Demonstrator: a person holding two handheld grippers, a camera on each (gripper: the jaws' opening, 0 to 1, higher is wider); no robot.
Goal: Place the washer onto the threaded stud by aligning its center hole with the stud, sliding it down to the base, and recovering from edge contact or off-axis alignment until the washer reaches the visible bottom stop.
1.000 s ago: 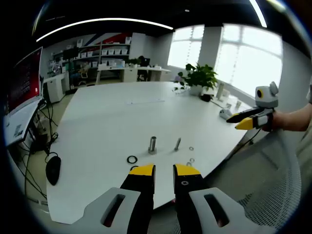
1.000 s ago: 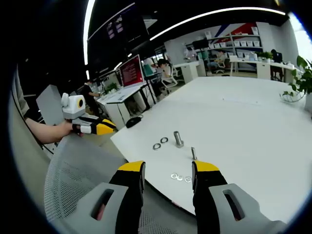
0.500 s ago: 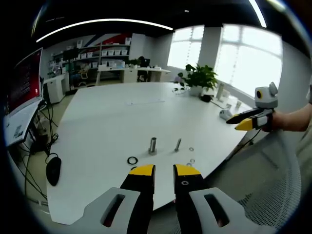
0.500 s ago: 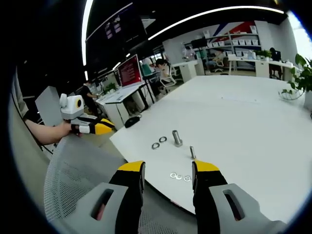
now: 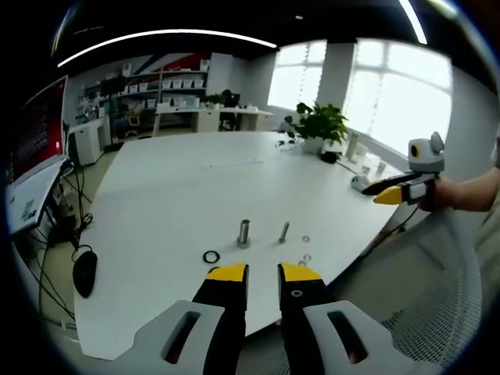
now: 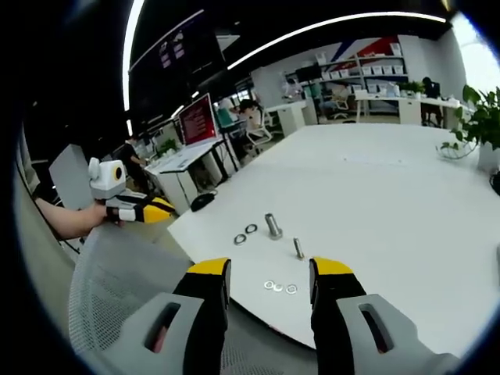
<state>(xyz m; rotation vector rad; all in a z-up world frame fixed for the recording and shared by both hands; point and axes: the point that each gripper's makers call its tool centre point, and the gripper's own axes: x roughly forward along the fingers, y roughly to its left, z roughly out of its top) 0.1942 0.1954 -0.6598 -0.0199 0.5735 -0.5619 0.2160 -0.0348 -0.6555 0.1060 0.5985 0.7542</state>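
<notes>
white office table [image 5: 180, 195] carries a slim threaded metal stud [image 6: 298, 248] with small silver washers [image 6: 279, 287] lying near its edge; left gripper [image 5: 263, 273] and right gripper [image 6: 266, 268] hover parted, empty.

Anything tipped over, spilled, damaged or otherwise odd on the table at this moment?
Nothing stands out. The threaded stud and the larger bolt stand upright on the white table, washers lie flat near the edge, and both grippers are empty.
</notes>
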